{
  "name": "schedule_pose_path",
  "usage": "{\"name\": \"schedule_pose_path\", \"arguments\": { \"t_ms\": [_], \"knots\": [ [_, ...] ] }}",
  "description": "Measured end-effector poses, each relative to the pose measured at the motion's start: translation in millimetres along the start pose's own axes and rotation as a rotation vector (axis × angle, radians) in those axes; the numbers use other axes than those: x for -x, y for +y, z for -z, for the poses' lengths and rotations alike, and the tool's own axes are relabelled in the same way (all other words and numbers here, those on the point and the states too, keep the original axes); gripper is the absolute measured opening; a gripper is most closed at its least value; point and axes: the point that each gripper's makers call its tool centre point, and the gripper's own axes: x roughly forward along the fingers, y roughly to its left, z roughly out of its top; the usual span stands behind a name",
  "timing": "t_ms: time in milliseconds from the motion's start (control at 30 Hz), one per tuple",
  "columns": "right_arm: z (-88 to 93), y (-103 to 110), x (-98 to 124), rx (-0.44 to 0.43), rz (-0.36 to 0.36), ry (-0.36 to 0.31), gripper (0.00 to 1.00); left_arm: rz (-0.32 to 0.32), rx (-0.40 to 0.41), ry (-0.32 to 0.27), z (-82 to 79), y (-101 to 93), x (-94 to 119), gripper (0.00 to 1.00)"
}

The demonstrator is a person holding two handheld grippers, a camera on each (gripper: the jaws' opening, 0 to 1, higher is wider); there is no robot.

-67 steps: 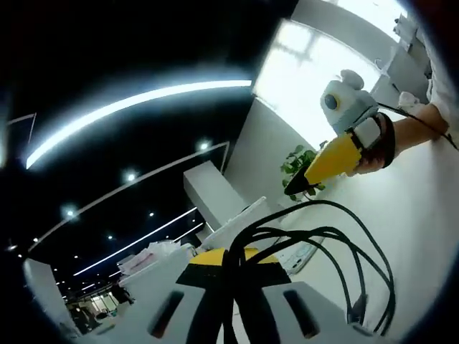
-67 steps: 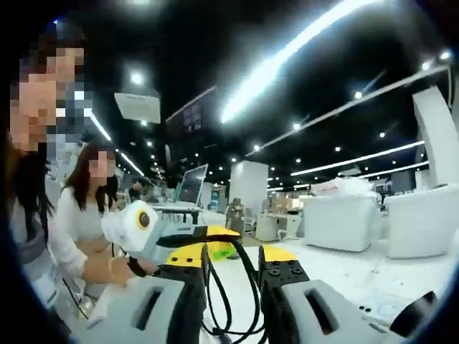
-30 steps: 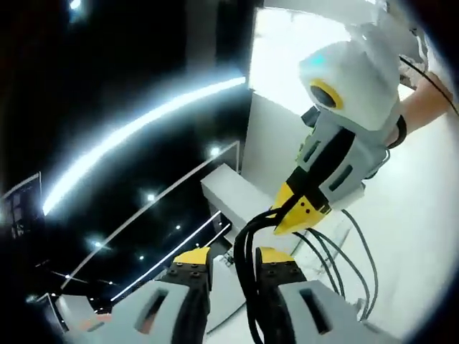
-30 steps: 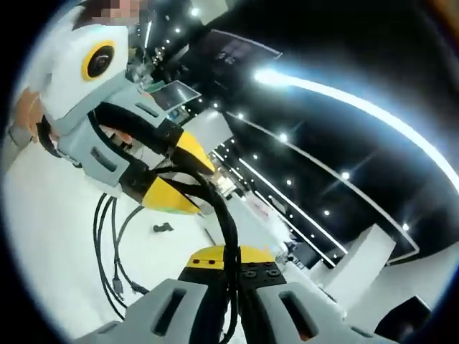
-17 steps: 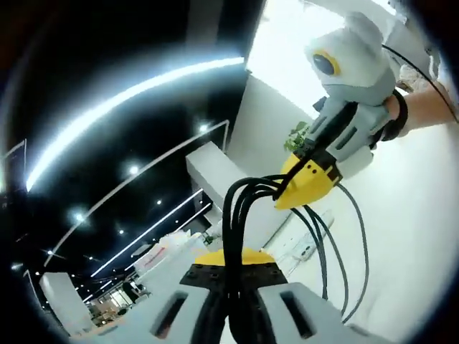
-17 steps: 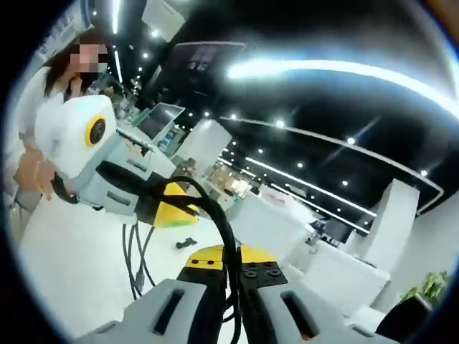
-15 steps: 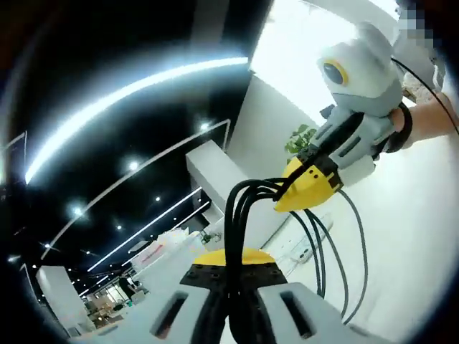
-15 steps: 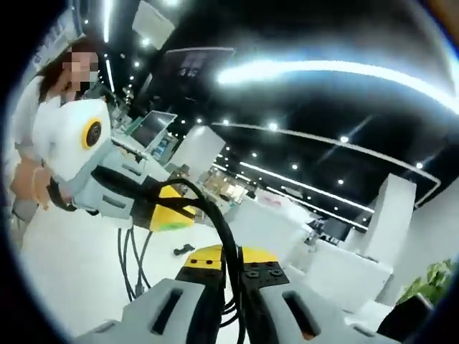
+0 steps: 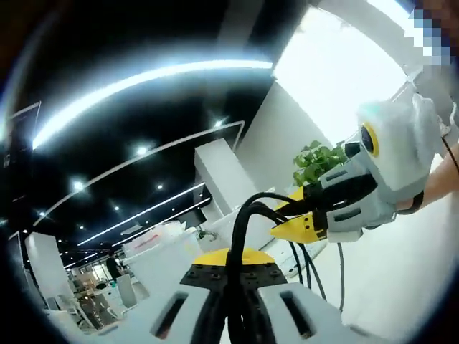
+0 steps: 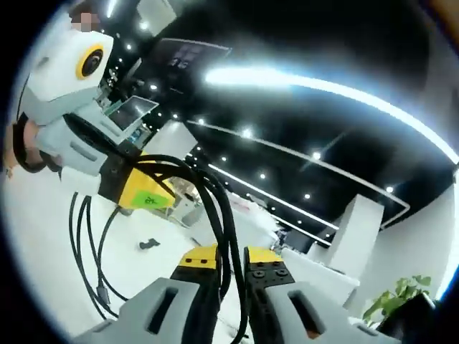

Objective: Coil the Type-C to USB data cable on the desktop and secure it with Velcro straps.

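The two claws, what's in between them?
Black cable strands bridge the gap from the left claw to the right claw, seen in the left gripper view.

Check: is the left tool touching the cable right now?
Touching. In the left gripper view the left tool has its jaws closed on the black cable strands.

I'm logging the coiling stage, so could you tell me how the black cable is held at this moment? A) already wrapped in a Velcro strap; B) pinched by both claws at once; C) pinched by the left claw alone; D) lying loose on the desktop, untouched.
B: in the left gripper view the black cable runs up between the left claw and into the right claw; the right gripper view shows both claws on it too.
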Motion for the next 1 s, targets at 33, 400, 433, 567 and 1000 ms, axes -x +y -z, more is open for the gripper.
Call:
{"name": "schedule_pose_path", "arguments": {
  "t_ms": [33,400,433,567,1000],
  "knots": [
    [1.1,-0.8,-1.0,-0.001,-0.003,0.002,0.05,0.019,0.021,0.005,0.5,-3.7,0.6,0.04],
    [8.1,2.9,3.0,0.052,-0.092,0.080,0.01,-0.027,-0.100,0.019,11.3,6.9,1.3,0.04],
    [10.1,6.4,5.0,0.044,-0.111,0.096,0.01,-0.035,-0.124,0.019,12.6,9.2,0.8,0.04],
    [11.7,18.1,14.0,-0.077,-0.195,0.127,0.01,-0.054,-0.171,0.015,17.5,15.7,0.7,0.04],
    [11.6,44.9,26.3,-0.547,-0.464,0.126,0.01,-0.040,-0.325,-0.019,12.3,19.1,7.8,0.05]
  ]
}}
